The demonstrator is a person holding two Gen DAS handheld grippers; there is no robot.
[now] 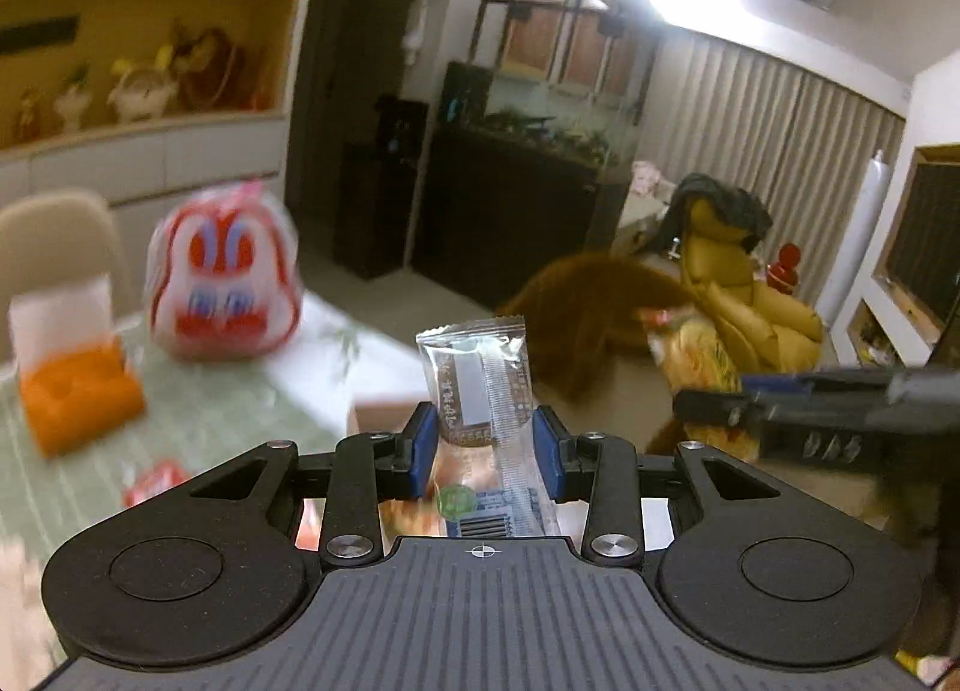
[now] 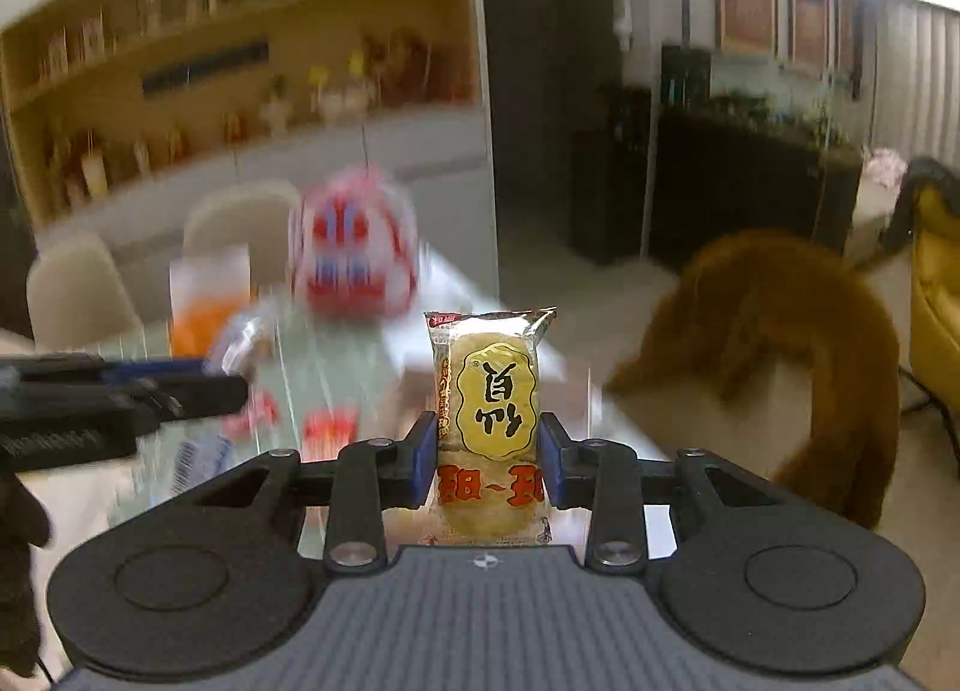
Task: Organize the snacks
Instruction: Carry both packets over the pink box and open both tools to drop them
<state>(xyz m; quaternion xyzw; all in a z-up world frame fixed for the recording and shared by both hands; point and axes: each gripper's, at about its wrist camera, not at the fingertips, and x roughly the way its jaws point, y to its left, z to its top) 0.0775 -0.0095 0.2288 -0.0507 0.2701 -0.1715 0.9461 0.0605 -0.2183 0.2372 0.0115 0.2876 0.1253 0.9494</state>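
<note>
Left wrist view: the left gripper (image 1: 483, 445) has its blue fingers (image 1: 422, 445) clamped on a clear-wrapped snack packet (image 1: 477, 385), held upright above the worktop (image 1: 240, 409). The right gripper (image 2: 487, 460) pinches a yellow rice cracker packet (image 2: 495, 421), also upright. A red-and-white snack bag (image 1: 223, 286) stands on the worktop beside an orange tissue holder (image 1: 78, 385), both blurred.
</note>
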